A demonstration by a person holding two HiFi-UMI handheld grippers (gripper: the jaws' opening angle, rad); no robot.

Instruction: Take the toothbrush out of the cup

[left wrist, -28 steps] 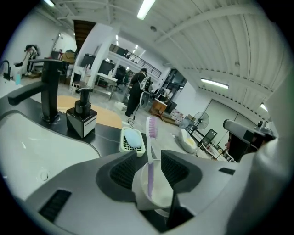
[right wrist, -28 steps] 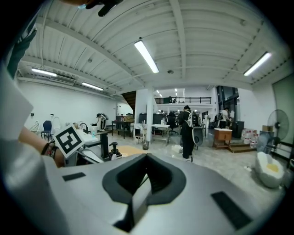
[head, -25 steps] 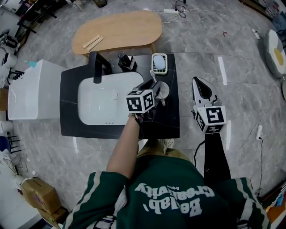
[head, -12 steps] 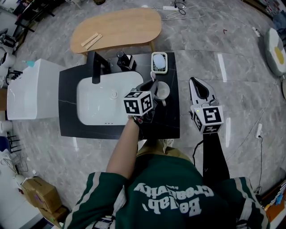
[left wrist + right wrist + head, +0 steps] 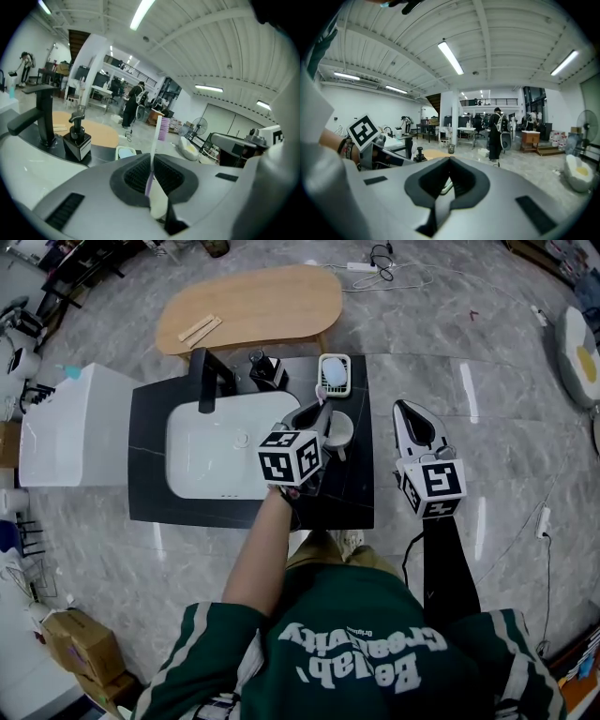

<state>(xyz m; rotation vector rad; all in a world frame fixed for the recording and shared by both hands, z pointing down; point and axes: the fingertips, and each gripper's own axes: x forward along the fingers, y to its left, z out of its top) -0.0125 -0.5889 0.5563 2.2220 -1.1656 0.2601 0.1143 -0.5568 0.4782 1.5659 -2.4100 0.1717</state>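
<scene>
The toothbrush (image 5: 161, 129) has a white handle and purple bristles and stands upright between the left gripper's pads, bristle end up. My left gripper (image 5: 151, 176) is shut on its handle. In the head view the left gripper (image 5: 316, 418) hovers beside the grey cup (image 5: 340, 431) on the black counter, and the toothbrush (image 5: 322, 407) shows as a thin pale stick at the jaw tips. My right gripper (image 5: 412, 416) hangs off the counter's right edge over the floor, shut and empty. In its own view the right gripper (image 5: 449, 180) holds nothing.
A white sink basin (image 5: 211, 451) fills the counter's (image 5: 150, 498) left, with a black faucet (image 5: 203, 381) and a soap dispenser (image 5: 265, 369) behind. A soap dish (image 5: 334, 373) sits behind the cup. An oval wooden table (image 5: 253, 301) stands beyond, a white cabinet (image 5: 70, 427) at left.
The left gripper has closed on the toothbrush and risen a little with it. The right gripper has stayed where it was.
</scene>
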